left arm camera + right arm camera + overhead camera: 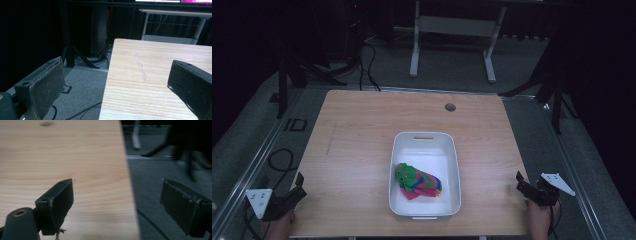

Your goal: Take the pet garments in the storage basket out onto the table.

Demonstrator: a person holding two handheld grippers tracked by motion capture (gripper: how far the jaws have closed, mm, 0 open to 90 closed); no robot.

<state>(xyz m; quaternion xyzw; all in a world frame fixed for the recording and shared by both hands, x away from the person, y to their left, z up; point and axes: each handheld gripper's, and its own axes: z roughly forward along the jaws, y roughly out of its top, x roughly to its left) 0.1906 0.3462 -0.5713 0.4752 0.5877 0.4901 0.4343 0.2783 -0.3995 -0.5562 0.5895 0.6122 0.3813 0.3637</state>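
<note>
Dark room, wood table (357,150). Left hand-held gripper (298,187) and right hand-held gripper (522,183) sit at the near corners, both jaws wide apart, empty. Multicoloured cloth (417,181) lies bunched in the white bin (398,150) between them, roughly equidistant, slightly nearer the right.

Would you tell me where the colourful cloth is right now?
In the high view, the colourful cloth lies bunched inside the white tub, in its near half, mid-table.
</note>
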